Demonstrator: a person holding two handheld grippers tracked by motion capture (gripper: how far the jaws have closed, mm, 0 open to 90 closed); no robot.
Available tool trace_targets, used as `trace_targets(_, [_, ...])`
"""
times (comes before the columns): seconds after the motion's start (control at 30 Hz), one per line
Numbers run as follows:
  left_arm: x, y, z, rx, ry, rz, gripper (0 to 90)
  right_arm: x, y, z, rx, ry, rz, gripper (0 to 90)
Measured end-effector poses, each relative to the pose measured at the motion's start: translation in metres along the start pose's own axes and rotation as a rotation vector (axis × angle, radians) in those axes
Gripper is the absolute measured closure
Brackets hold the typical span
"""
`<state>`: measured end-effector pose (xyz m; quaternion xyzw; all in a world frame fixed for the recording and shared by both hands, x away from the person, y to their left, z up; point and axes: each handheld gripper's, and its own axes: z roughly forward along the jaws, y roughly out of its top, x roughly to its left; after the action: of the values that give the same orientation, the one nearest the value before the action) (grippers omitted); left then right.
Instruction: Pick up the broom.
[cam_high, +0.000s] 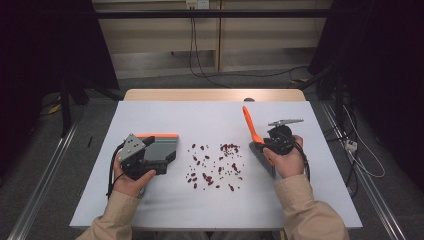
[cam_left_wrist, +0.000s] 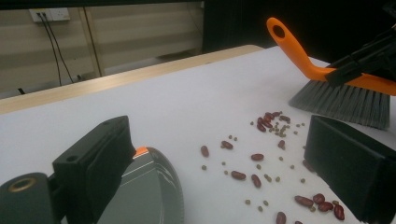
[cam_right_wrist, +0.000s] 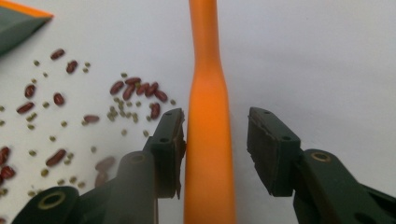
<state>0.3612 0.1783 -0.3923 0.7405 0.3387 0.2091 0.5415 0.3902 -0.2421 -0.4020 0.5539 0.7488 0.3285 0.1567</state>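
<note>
Red beans and small green ones lie scattered on the white table. An orange-handled brush stands at their right, its grey bristles on the table. My right gripper is open around the orange handle: the left pad touches it, the right pad stands apart. A grey dustpan with an orange edge lies left of the beans. My left gripper is at the dustpan, jaws wide apart, the left jaw over the pan, bare table and beans between them.
The table's far wooden edge lies beyond the beans. Cables run over the floor behind the table. A metal rail runs along the floor at the left, and more cables lie at the right.
</note>
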Motion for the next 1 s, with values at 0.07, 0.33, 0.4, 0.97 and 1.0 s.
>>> trace_targets(0.07, [0.0, 0.0, 0.0, 0.0, 0.002, -0.001, 7.6, 0.0, -0.004, -0.004, 0.016, -0.012, -0.019, 56.8])
trace_targets(0.33, [-0.001, -0.002, 0.0, 0.003, 0.009, -0.004, 7.8, 0.002, -0.021, -0.01, 0.03, -0.003, -0.01, 61.1])
trace_targets(0.4, [0.0, -0.002, -0.001, 0.007, 0.011, -0.002, 7.8, 0.004, -0.023, -0.006, 0.047, -0.012, -0.027, 65.4])
trace_targets(0.97, [0.008, -0.005, -0.01, 0.004, 0.031, -0.012, 7.8, 0.008, -0.025, 0.0, -0.018, 0.017, 0.004, 71.6])
trace_targets(1.0, [0.009, -0.005, -0.01, 0.005, 0.029, -0.006, 7.8, 0.008, -0.024, 0.001, -0.033, 0.018, 0.007, 71.6])
